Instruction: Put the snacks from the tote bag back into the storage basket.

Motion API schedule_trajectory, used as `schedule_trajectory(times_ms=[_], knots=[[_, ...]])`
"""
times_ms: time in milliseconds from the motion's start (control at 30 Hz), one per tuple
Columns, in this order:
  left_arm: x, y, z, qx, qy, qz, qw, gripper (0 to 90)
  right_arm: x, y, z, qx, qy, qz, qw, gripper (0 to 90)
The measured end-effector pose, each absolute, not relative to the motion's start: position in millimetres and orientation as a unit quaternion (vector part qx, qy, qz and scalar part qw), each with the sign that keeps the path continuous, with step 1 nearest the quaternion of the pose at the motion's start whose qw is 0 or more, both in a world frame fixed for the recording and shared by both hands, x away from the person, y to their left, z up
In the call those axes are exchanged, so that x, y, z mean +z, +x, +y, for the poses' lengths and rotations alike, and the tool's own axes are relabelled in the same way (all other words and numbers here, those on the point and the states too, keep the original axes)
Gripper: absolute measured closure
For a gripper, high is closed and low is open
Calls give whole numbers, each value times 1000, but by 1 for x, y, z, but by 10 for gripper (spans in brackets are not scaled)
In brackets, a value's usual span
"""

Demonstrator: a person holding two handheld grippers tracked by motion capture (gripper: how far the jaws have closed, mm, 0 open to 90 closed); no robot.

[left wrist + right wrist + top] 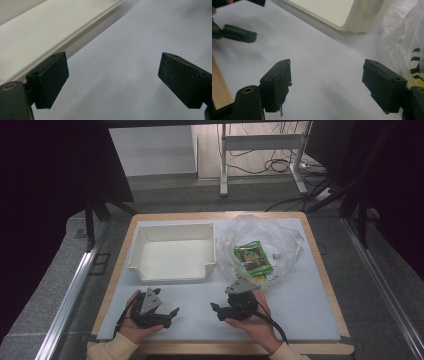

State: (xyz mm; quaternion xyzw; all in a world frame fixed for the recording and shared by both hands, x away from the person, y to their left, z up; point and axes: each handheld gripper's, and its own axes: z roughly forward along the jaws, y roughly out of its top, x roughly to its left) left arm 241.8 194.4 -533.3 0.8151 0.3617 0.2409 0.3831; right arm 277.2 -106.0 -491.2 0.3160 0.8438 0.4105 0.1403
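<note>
From the high view, we hold the left claw (170, 314) and the right claw (216, 309) low over the near part of the bench (300, 310), both empty, a resting stance before any reach. The white tray (172, 251) sits open ahead of the left claw, likely set there to receive things. Right of it lies a clear plastic bag (260, 242) with green snack packets (254, 259) inside; its near edge lies just beyond the right claw, so we judge the right claw is meant to go for it.

In the left gripper view, the left claw (113, 80) has its jaws spread wide with bare bench between them. The tray's rim (82, 25) runs past on the upper left, close by but not touched.

In the right gripper view, the right claw (327, 85) is likewise spread and pinches nothing. The bag (404, 37) lies to the right, just beside the right-hand jaw, with packet print showing through. The tray's corner (359, 22) stands ahead, and the other claw (239, 35) shows at far left.
</note>
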Motion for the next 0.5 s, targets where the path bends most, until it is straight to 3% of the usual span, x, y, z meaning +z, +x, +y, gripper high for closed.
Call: schedule_trajectory(times_ms=[500], knots=[[-531,240,196,232,815,359,391,100,-487,281,-111,416,324,839,133,231]])
